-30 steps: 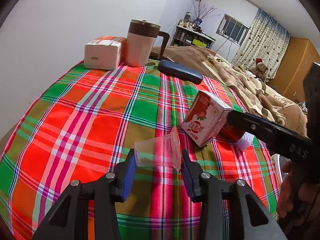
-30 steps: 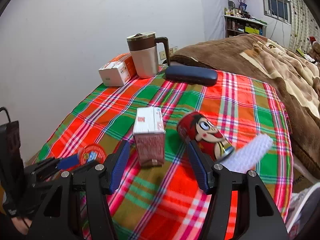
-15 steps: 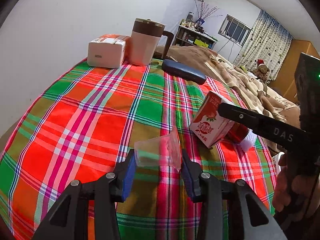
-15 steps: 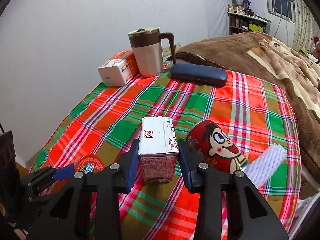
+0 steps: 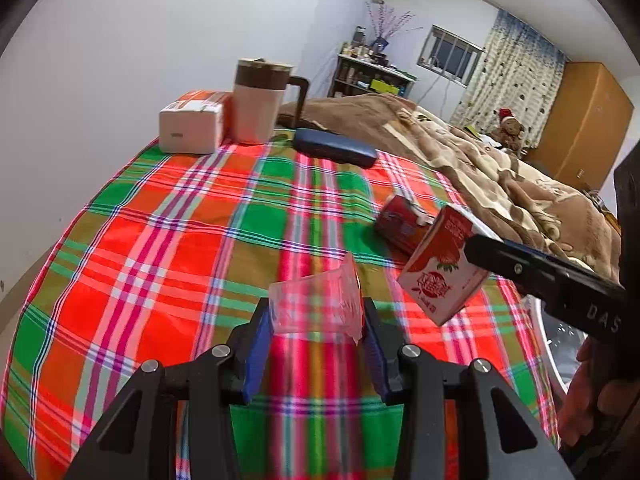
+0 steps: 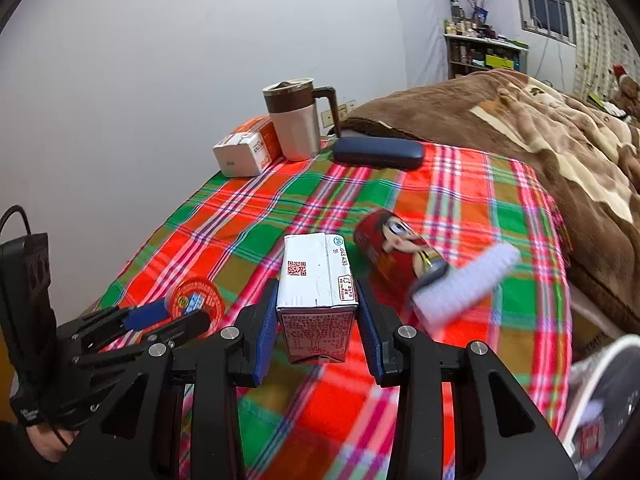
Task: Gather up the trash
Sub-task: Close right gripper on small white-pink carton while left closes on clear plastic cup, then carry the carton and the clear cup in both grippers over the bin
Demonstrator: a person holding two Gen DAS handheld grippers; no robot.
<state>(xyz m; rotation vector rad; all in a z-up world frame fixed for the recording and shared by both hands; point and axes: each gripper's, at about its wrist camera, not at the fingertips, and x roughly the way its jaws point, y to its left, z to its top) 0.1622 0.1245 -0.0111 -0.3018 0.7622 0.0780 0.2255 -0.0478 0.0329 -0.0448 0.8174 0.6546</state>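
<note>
Black left hand-held gripper [image 5: 316, 344] and right hand-held gripper [image 6: 318, 332]; blue pads, silver screws, white "DAS" lettering, black cable.

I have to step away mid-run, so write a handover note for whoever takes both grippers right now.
Left gripper: shut on the clear plastic cup, off the cloth.
Right gripper: shut on the red-and-white drink carton, also lifted.
Left on the plaid tablecloth: red cartoon can lying on its side, white foam sleeve beside it.
Done: two items picked. Left: bin them, then collect can and sleeve.
</note>
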